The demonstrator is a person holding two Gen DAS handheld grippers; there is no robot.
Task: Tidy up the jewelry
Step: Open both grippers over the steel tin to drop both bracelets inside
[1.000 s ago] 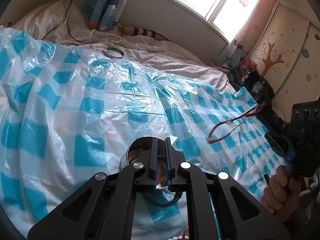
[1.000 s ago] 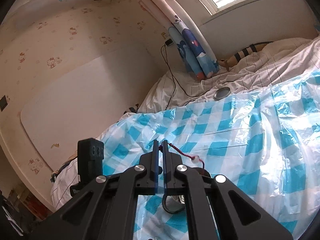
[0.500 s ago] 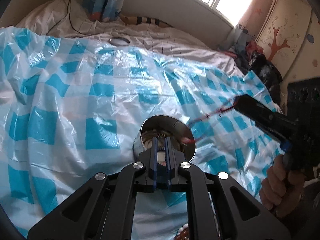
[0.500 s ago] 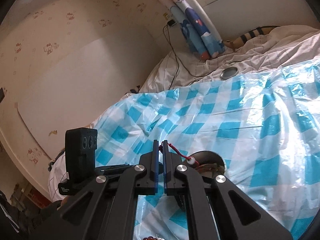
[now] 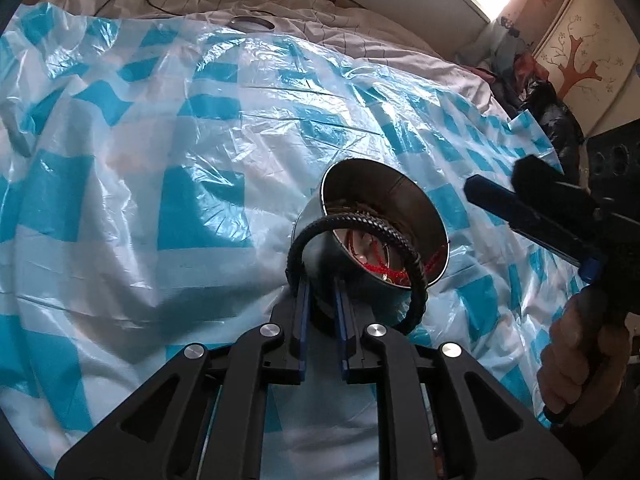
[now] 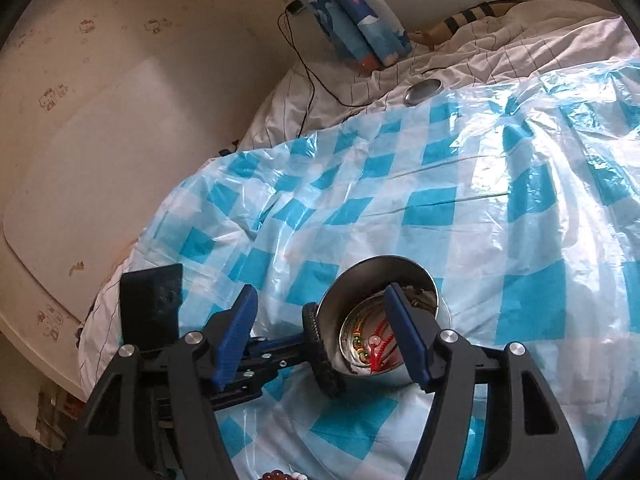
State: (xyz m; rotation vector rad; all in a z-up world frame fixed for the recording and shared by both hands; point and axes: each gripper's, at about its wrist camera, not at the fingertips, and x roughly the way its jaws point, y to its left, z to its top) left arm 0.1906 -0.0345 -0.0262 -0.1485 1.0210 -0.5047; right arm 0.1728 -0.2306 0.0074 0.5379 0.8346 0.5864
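Right wrist only: beads (image 6: 362,346) inside tin (image 6: 400,268).

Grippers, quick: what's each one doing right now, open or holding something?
Left gripper: shut on the tin wall, black braided bracelet looped over its fingers.
Right gripper: open, holding nothing.

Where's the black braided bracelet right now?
The black braided bracelet is pinched in the left gripper, arching over the tilted metal tin's near rim.

The mouth of the metal tin (image 6: 380,280) is partly barred by the black braided bracelet (image 5: 400,240) arched across it. Open checked plastic sheet (image 5: 120,200) is left all around.
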